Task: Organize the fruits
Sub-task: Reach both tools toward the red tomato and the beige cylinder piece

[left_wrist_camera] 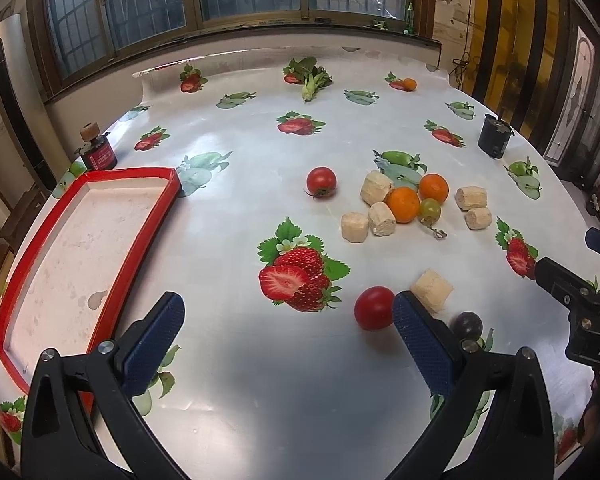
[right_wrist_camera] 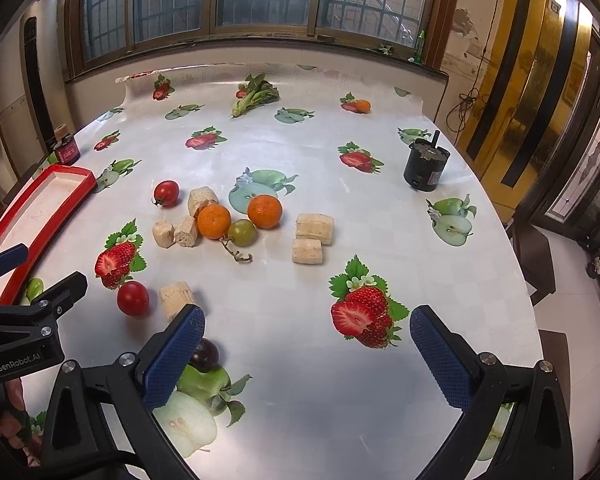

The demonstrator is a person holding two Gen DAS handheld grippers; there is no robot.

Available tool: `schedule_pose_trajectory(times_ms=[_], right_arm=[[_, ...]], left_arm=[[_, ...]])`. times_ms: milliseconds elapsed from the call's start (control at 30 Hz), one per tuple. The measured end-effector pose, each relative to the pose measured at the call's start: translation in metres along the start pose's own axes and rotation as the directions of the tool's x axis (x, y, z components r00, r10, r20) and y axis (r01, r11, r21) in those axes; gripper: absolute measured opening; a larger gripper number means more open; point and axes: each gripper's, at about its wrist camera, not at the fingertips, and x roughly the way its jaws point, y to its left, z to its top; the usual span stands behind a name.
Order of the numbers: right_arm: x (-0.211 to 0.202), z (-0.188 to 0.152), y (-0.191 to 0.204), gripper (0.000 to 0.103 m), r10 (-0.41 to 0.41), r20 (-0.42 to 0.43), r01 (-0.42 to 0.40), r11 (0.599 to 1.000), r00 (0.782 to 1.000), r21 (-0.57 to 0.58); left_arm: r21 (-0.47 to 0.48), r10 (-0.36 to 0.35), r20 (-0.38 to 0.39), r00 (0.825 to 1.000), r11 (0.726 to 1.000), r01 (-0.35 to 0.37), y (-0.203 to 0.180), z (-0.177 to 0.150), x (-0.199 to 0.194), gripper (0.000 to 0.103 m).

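The big red tray (left_wrist_camera: 88, 240) is waiting empty, off to the left of the left gripper (left_wrist_camera: 288, 320), whose fingers are standing wide with nothing in them. The right gripper (right_wrist_camera: 306, 340) is gaping wide and empty too. A small red tomato (left_wrist_camera: 374, 307) is sitting just inside the left gripper's right finger (left_wrist_camera: 420, 344). To grab it well, I think the fingers should be sliding right until the tomato is in the middle, then squeezing softly so it is not rolling away.

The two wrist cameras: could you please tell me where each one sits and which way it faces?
Left wrist: behind the open left claw, low over the table, facing the window; red tray on its left, right claw at right edge.
Right wrist: behind the open right claw, same heading; left claw at left edge.
Shared: the two oranges, near tomato, dark grape.
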Motion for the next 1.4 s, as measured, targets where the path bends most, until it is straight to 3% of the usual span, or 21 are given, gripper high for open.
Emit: schedule_pose_trajectory(times_ms=[933, 1067, 1233, 1400], right_arm=[[0.003, 0.001, -0.003, 0.103, 0.002, -0.011, -0.002, 1.000, 1.000, 0.001], [0.005, 0.002, -0.002, 0.103, 0.005, -0.014, -0.005, 1.000, 1.000, -0.004], [0.014, 0.003, -0.005, 0.103, 0.071, -0.031, -0.071, 0.997, 0.997, -0.009], [0.030, 0.007, -0.013, 0.103, 0.125, -0.050, -0.125, 0.992, 0.991, -0.005]], left_arm=[[0.020, -0.029, 0.002, 1.000, 0.999, 0.029, -0.007, 0.000, -0.003, 0.103], [0.045, -0.058, -0.005, 0.998, 0.997, 0.059, -0.013, -0.001, -0.003, 0.103], [0.102, -0.152, -0.044, 0.987, 0.982, 0.156, -0.027, -0.004, 0.002, 0.103], [0.152, -0.159, -0.068, 0.985, 0.974, 0.168, -0.041, -0.007, 0.012, 0.103]])
